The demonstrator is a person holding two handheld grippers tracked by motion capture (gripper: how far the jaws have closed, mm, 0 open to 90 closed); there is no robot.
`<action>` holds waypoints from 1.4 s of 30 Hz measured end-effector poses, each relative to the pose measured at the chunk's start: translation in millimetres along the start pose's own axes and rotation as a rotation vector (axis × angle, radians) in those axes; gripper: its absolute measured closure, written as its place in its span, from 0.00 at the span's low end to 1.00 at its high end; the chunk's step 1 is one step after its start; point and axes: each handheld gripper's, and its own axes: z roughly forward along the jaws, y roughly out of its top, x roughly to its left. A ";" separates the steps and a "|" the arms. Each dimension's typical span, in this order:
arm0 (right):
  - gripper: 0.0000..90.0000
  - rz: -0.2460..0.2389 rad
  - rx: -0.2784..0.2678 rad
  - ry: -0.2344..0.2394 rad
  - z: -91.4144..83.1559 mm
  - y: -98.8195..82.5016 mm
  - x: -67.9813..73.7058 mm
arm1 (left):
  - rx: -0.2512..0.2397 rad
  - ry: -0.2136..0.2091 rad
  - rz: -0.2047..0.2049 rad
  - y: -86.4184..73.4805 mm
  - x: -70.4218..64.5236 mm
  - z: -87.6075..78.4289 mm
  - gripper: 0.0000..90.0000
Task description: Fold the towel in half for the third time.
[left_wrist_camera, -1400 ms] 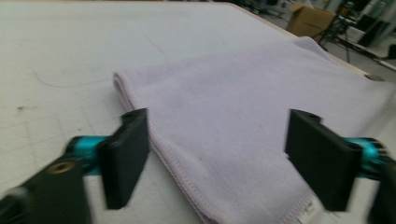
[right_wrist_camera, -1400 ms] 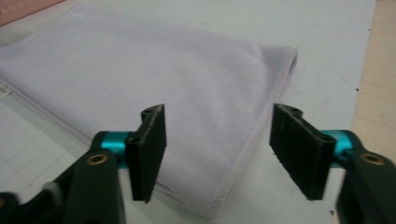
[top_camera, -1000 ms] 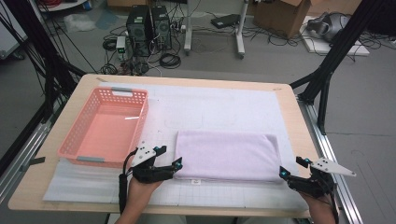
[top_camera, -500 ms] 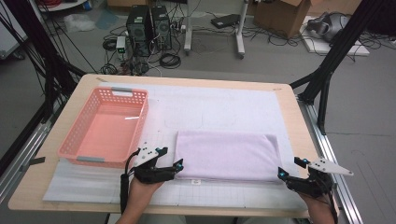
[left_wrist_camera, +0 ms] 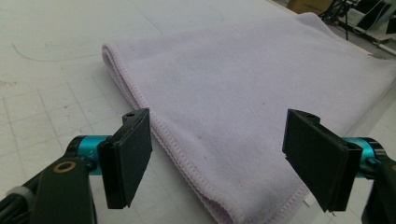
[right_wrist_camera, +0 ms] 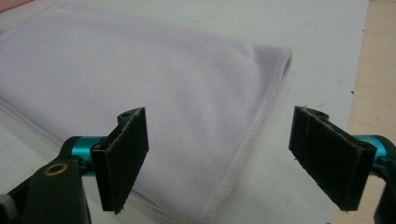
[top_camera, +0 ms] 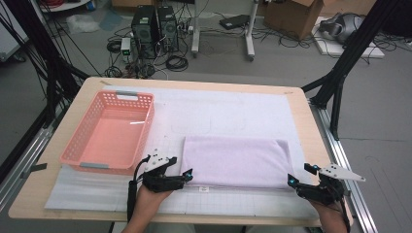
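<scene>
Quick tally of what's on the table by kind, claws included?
Folded lilac towel: 1
Pink basket: 1
White mat: 1
Claws: 2, left claw and right claw, both open at the towel's near corners
Total: 5

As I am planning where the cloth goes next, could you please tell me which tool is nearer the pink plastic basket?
Left. The left tool sits just below the pink plastic basket's near right corner; the right tool is across the folded lilac towel.

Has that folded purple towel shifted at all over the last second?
No. The folded towel lies in the same spot, its left edge just as close to the pink basket as before. Both open grippers sit at its near corners.
</scene>
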 end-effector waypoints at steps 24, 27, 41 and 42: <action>0.21 -0.012 -0.015 0.068 19.7 14.2 16.1 | 0.170 0.054 0.000 -8.0 -3.9 4.1 0.55; 0.21 -0.021 -0.004 0.086 26.2 17.9 21.5 | 0.173 0.064 0.023 -8.4 -7.5 4.9 0.57; 0.21 -0.061 -0.020 0.192 69.5 62.1 56.6 | 0.169 0.054 -0.030 -9.7 -12.9 6.7 0.88; 0.21 -0.067 -0.015 0.201 73.5 65.6 59.3 | 0.169 0.051 -0.045 -9.7 -12.3 6.6 0.89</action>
